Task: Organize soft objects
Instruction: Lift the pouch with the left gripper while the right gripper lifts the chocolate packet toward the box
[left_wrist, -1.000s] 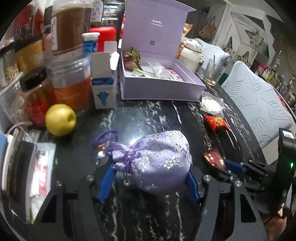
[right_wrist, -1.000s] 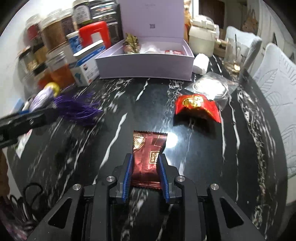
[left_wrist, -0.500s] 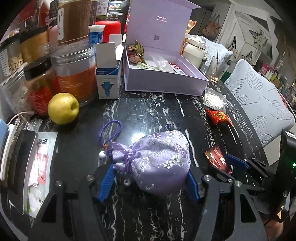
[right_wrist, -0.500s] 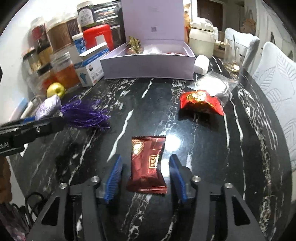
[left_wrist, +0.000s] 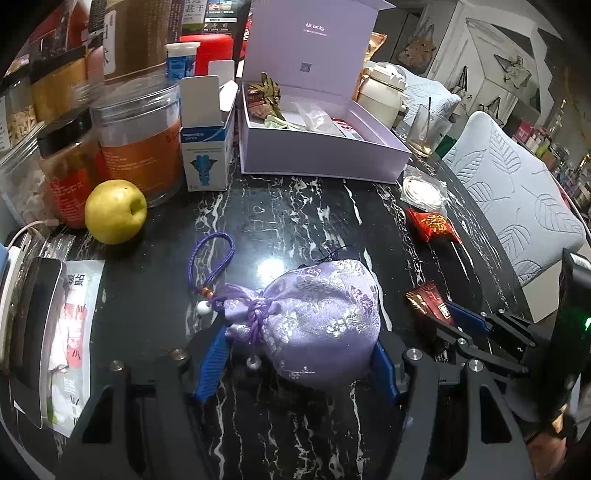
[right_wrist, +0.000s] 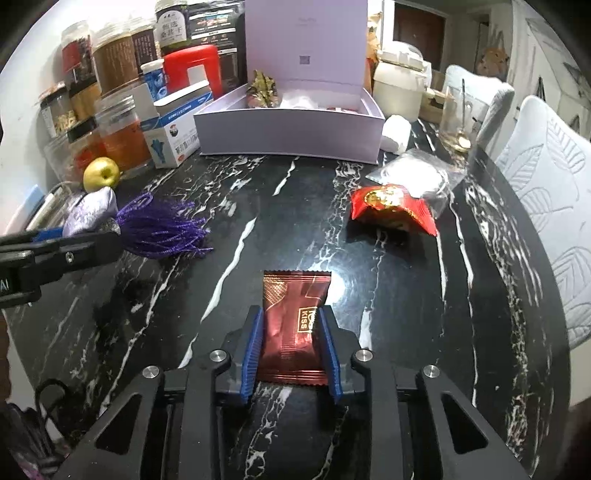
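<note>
You've got the left gripper (left_wrist: 295, 363) clamped on the puffy lilac brocade drawstring pouch (left_wrist: 314, 325) and the right gripper (right_wrist: 291, 354) just re-closed on the dark red foil candy packet (right_wrist: 293, 325), both at the near edge of the black marble table (right_wrist: 406, 314), so nothing's in the open lilac cardboard box (right_wrist: 288, 129) at the far side yet, and the red-and-gold wrapped sweet (right_wrist: 391, 206) on the right still waits.

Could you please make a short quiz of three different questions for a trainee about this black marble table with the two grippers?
1. True or false: the lid of the pale purple cardboard box stands open.
2. The right gripper has just closed its jaws. What is clamped between them?
A. the dark red foil snack packet
B. the bright red sweet wrapper
C. the yellow apple
3. Fill in: the left gripper is shut on the lilac brocade drawstring ____.

Key: 1 true; 2 A; 3 pouch.
</note>
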